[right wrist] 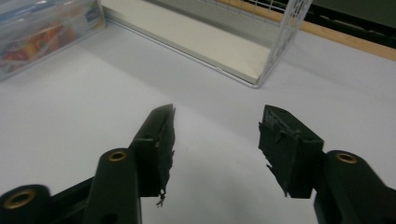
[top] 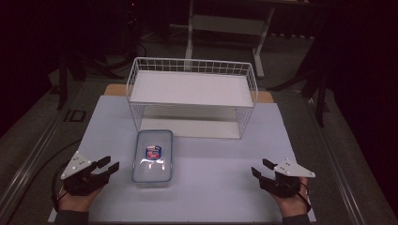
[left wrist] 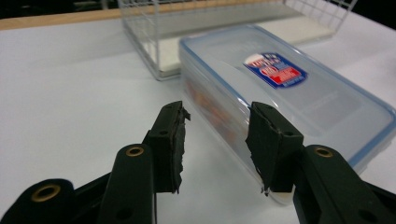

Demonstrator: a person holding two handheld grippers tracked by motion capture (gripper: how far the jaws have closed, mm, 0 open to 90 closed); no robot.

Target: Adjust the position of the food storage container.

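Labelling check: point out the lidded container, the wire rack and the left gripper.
lidded container [top: 152,159]: high view, lid centre.
wire rack [top: 192,87]: high view, upper shelf.
left gripper [top: 110,167]: high view, between its fingertips.

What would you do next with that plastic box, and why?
Probably ease the left gripper a little toward the lidded plastic box. Its jaws stand open with nothing between them, just short of the box's near side, while the right gripper waits open, farther off.

A white wire rack [top: 192,96] stands on the table [top: 211,187] toward twelve o'clock, its two white shelves empty. Beyond it, at about one o'clock, a pale metal frame [top: 225,28] sits in the dark.
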